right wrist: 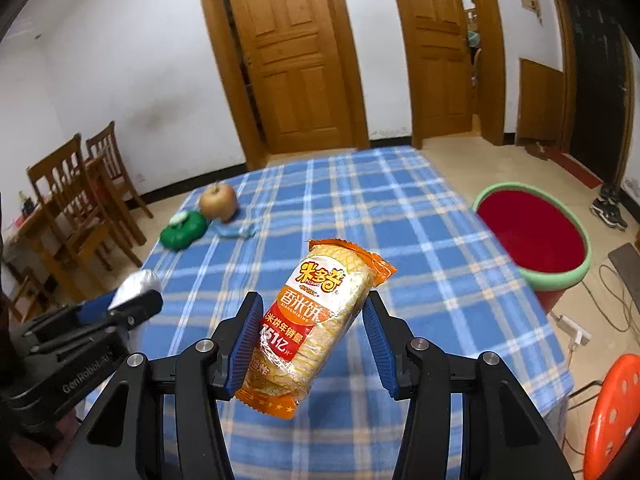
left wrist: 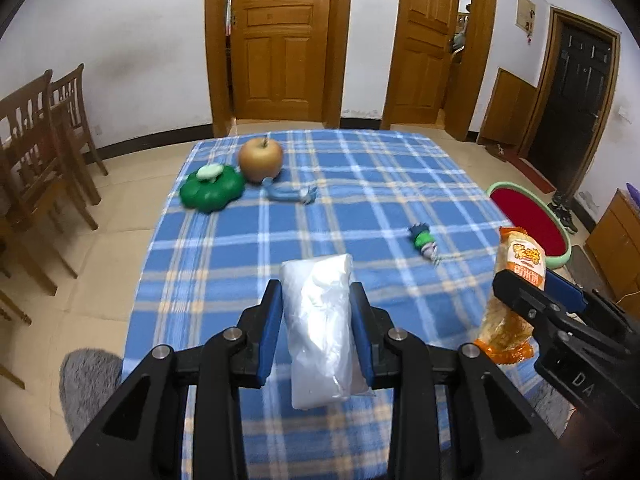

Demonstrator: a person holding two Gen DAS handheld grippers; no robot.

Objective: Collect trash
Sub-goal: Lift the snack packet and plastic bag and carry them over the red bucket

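Left claw [left wrist: 318,320] has its blue pads pressed against both sides of a white bag [left wrist: 320,328], which is lifted above the counter [left wrist: 380,184] with its plaid cloth. The bag sticks out past the fingertips and hangs a little below them. To its right, the right claw [right wrist: 312,344] carries an orange snack pack [right wrist: 316,328], tilted, top leaning right. The left pad touches the pack's lower half; the right pad looks slightly apart from it in the right wrist view, so the jaws are only partly closed around it. From the left wrist view the same pack [left wrist: 516,296] is pinched near its middle by the right claw [left wrist: 524,284] and hangs clear of the cloth.

Ahead of the left claw, far across the counter to the left, sits an apple [left wrist: 261,159], touching a green toy [left wrist: 212,188] on its left. A blue wrapper [left wrist: 290,194] lies just right of them. A small green-and-blue scrap [left wrist: 424,242] lies ahead, between the two claws. Beyond the counter's right edge, right of the right claw, a red basin [right wrist: 532,232] with a green rim stands on the floor.
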